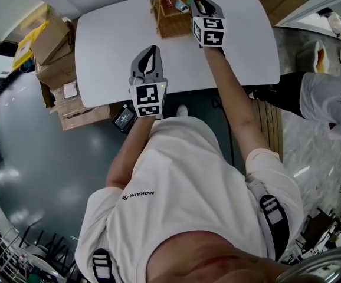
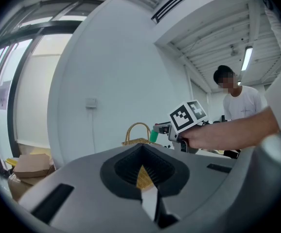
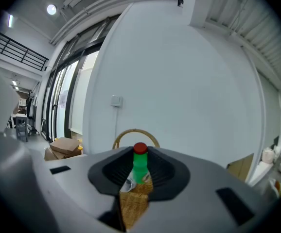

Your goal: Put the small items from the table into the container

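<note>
— While your right gripper [image 1: 197,5] pinches the green bottle [image 3: 139,168], where is it?
— Right by the basket [image 1: 173,21] at the table's [image 1: 111,40] far edge. Your left gripper [image 1: 151,54] has jaws pressed together, empty.

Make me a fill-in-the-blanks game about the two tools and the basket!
1. The right tool grips a green bottle with a ___ cap.
2. The wicker basket stands at the far edge of the ___ table.
3. The left tool hangs over the table and holds ___.

Missing words: red; white; nothing
</note>
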`<state>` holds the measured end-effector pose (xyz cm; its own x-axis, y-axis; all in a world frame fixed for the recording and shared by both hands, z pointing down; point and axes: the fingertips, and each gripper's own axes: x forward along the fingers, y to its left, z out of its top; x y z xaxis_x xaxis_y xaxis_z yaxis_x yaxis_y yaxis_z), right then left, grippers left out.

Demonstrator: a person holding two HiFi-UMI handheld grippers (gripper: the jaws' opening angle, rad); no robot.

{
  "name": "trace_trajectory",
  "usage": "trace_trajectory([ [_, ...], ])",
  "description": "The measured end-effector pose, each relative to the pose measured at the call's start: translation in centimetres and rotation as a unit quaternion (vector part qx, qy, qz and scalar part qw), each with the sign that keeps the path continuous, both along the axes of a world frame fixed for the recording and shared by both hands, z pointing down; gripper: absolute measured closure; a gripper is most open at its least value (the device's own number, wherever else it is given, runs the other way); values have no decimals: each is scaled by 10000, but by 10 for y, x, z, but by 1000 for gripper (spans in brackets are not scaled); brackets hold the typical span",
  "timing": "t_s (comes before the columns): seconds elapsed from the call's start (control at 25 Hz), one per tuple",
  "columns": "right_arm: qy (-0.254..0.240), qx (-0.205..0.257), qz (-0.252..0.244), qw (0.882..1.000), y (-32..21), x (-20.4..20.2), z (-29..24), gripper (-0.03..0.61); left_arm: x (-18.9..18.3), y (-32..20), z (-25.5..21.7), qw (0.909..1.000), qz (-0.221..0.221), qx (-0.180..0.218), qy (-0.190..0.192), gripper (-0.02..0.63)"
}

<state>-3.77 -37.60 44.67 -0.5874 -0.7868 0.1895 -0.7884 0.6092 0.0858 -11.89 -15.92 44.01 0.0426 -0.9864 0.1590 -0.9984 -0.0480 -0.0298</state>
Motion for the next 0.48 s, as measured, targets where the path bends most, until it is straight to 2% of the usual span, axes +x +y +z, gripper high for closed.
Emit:
trace_trajectory([
  [0.48,205,-426,115,9988,-20,2,46,482,-7,-6,3,10000,-73,-31,4,611],
])
